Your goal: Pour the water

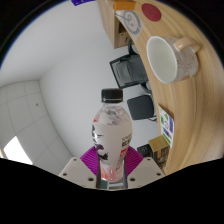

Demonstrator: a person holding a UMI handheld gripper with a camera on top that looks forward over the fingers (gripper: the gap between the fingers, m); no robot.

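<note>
Gripping the water bottle (110, 130) low on its body, the gripper (112, 170) is pinching it between both purple pads (95, 160), which are pressing on the bottle's lower sides. The bottle is sitting just ahead of the fingers, lifted clear of the wooden table (185, 110), with the floor and a dark office chair (128, 70) showing behind it.

The bottle's long axis is running along the fingers' forward line, toward twelve o'clock, with the black cap (111, 96) at the far end. The cap appears to be on, though that is hard to confirm. The bottle is not yet tipping toward anything.

The white mug (170, 57) is standing on the table at about one to two o'clock from the cap, well apart from it, its handle pointing away toward three o'clock. A purple-labelled card (166, 124) is lying near the table edge at three o'clock.

The step in hand is judged to be the carry, with pouring not yet begun. The next move is calling for bringing the neck over the mug's rim, then tilting the cap end down toward two o'clock.
</note>
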